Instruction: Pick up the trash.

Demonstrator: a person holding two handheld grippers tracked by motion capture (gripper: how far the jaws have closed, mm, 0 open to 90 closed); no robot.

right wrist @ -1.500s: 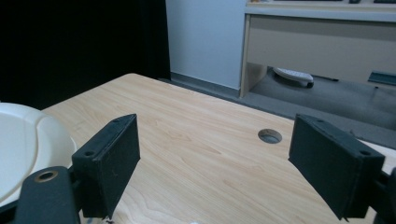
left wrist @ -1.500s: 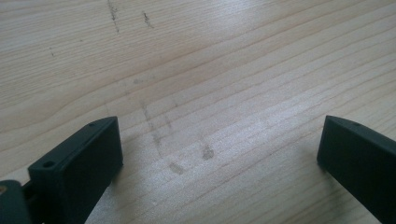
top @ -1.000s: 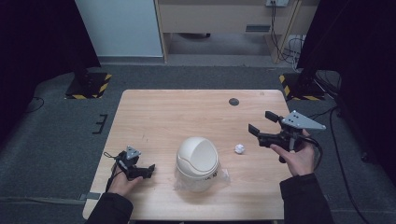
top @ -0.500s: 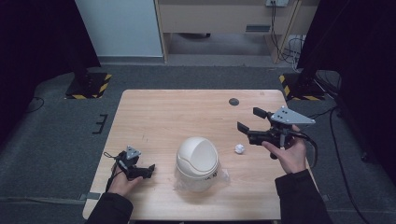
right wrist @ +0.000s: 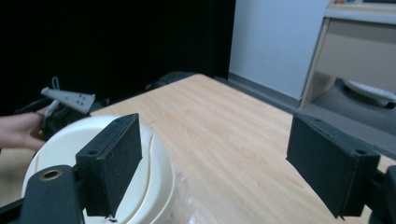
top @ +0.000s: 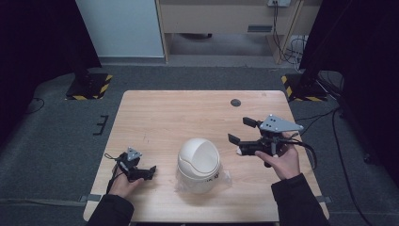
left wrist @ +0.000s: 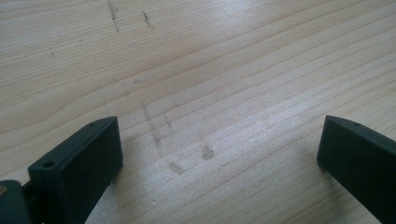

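Observation:
A white domed bin (top: 198, 162) with a swing lid stands at the table's front centre on a clear plastic bag (top: 225, 178). My right gripper (top: 242, 131) hovers just right of it, held open with nothing between its jaws. A small white crumpled wad (top: 239, 151) peeks out below that gripper, partly hidden by it. In the right gripper view the bin (right wrist: 154, 186) lies close under the open right gripper (right wrist: 219, 163). My left gripper (top: 149, 172) rests low at the front left, open. In the left gripper view the left gripper (left wrist: 219, 154) spans bare wood.
The wooden table (top: 164, 117) has a dark round spot (top: 235, 102) near its far right edge. Grey carpet surrounds the table, with black stands, cables and a wooden cabinet (top: 221, 19) beyond. The other hand with its grey plate (right wrist: 67, 99) appears behind the bin.
My right gripper has moved left toward the bin and now sits over the white wad. The left gripper and the bin have stayed put.

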